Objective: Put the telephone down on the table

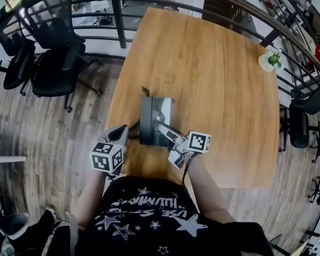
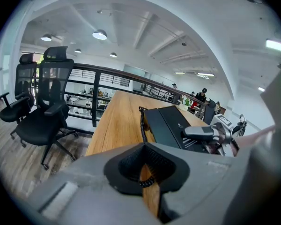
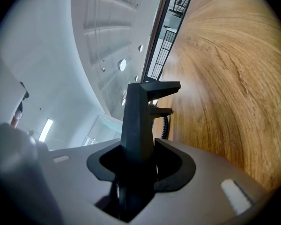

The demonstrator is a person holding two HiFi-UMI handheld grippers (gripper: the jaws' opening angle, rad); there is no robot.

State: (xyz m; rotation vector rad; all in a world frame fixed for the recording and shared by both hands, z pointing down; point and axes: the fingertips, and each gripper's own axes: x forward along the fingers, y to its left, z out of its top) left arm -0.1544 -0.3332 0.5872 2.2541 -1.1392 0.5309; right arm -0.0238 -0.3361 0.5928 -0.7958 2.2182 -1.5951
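At the table's near edge: the telephone [image 1: 156,121] sits low over the wooden table [image 1: 224,79], just in front of the person. No view settles whether its base already bears on the wood.
Right gripper: the right gripper [image 1: 165,131] is clamped on the telephone's near end, and the dark casing fills the slot between its jaws.
Left gripper: the left gripper [image 1: 120,133] hovers beside the telephone's left side, over the table's left rim. Its jaws stand narrow, with only a slim slit between them.
Cord: a loop of the coiled cord [image 2: 142,123] shows in that slit. I cannot tell whether the pads pinch it.
Step in hand: probably the last of the lowering, with the release yet to come.
Doing it well: bring the base down flat until all of it rests. Only then spread the right jaws and draw straight back along the casing, so the pads do not drag it.
Cord care: leave the cord slack so it cannot tug the telephone toward the rim.
Head view alone: it shows both grippers at once and how close the telephone lies to the near edge.
Left gripper view alone: it shows the telephone's long side, the cord leaving its far end, and the right gripper's hold from the side.
Right gripper view alone: it shows the casing seated deep between the jaws.
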